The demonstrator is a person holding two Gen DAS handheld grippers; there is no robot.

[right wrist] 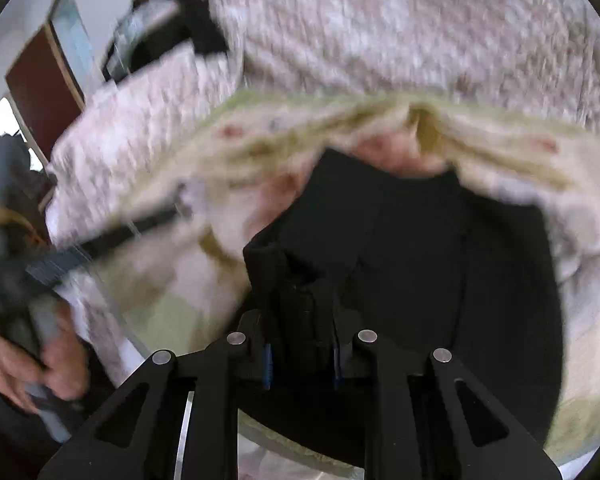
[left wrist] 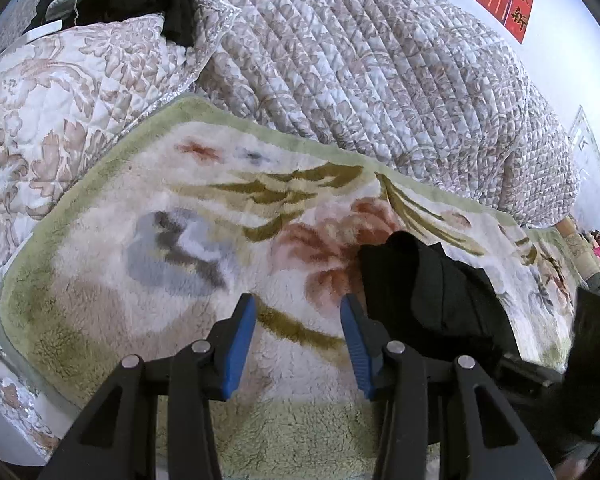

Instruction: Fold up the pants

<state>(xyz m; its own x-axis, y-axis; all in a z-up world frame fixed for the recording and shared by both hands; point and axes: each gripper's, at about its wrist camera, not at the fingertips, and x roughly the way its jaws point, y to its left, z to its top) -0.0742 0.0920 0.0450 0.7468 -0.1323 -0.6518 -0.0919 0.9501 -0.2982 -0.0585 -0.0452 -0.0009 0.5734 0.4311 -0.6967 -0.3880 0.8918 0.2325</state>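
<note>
The left gripper (left wrist: 298, 300) is held tilted down over a fleecy flowered blanket (left wrist: 172, 208) with its blue pads apart and nothing between them, while the right gripper (right wrist: 302, 354) is clamped on a bunched fold of the black pants (right wrist: 412, 248), which lie on that blanket. The right wrist view is badly blurred, so the hand (right wrist: 40, 356) at its left edge is hard to make out. Quilted bedding (left wrist: 360, 60) is piled behind the blanket, below a white wall.
</note>
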